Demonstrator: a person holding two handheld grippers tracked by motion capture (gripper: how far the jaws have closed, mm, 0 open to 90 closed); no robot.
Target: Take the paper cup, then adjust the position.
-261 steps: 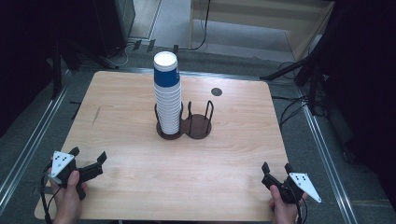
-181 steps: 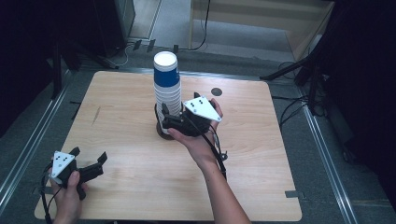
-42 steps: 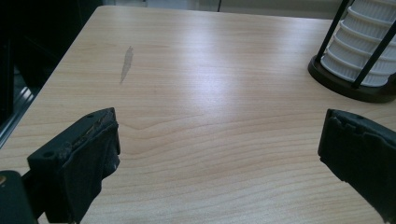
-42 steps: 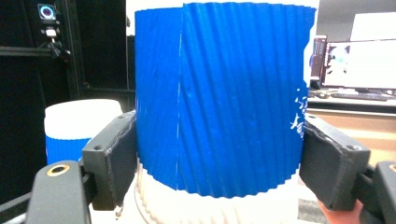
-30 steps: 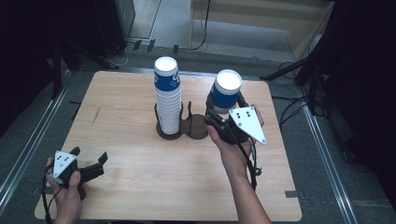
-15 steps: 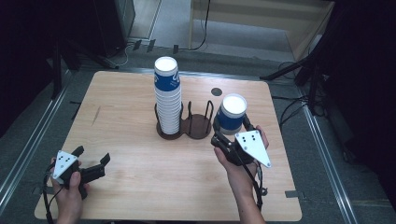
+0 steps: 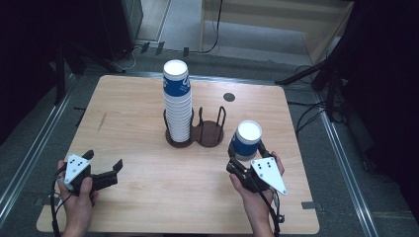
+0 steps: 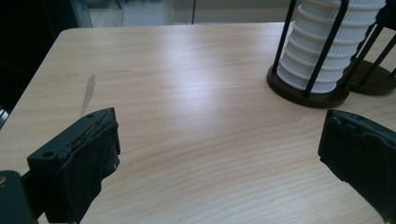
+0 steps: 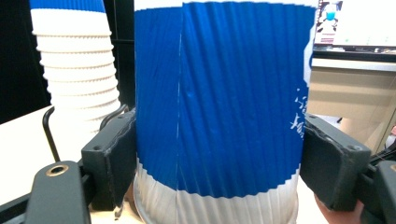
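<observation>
Blue-and-white paper cup (image 7: 246, 139): upside down, clamped between both jaws of right tool (image 7: 245, 158), right of cup stack (image 7: 177, 101). Left tool (image 7: 106, 170): jaws wide apart, empty, above worktop (image 7: 138, 113).

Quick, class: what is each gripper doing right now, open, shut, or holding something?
Left gripper: open, nothing between its jaws, low over the table.
Right gripper: shut on the blue cup, upside down, one jaw on each side.

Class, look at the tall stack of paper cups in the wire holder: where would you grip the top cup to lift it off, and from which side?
Grip the top cup on its blue side wall, the part above the white rims of the stack. Come from the side, level with the table, then lift straight up: the holder's rods guard only the lower cups, and the cups sit upside down, nested.
</observation>
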